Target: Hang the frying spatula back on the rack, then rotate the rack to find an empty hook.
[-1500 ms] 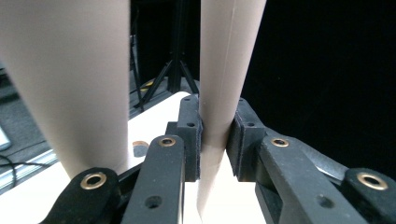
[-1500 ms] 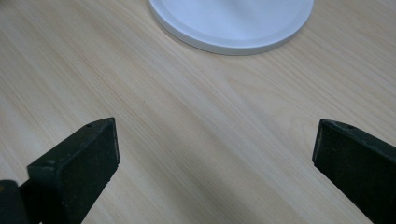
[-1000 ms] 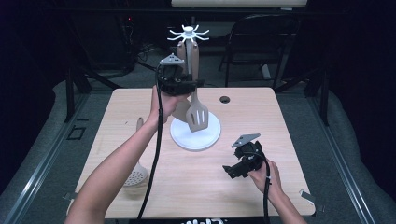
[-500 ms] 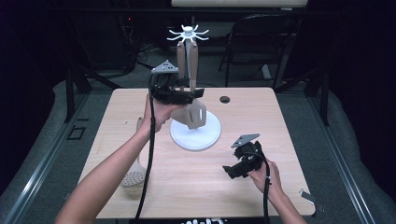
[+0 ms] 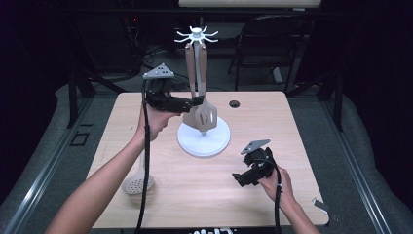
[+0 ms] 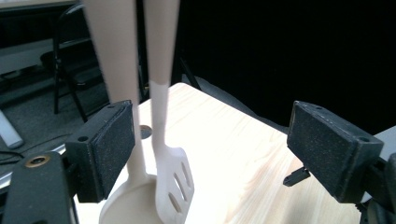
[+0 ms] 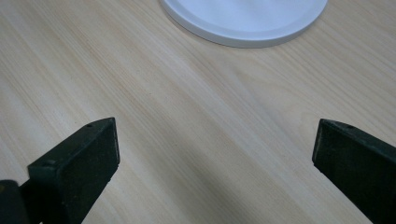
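Fingers of your left gripper stand wide apart, having just been opening, with nothing pressed between the pads. From above, you hold that gripper level over the desk's far-left part, its tips just beside the slotted spatula. The spatula hangs by its tan handle from the white hook rack, blade low over the rack's round white base, which sits near the desk's middle toward the far edge.

Left gripper view adds detail: two tan handles hang side by side. The slotted blade lies nearer one pad than the other, in the gap but clear of both pads. The second handle passes behind the pad at that view's left; whether it touches is unclear.

Your right gripper rests low near the desk's near-right corner, fingers apart, nothing between them. Right gripper view shows bare wood between its pads and the base's rim ahead, well apart.

High view alone gives the pale skimmer spoon lying flat near the near-left corner, by your left forearm, and a small dark disc close to the far edge.
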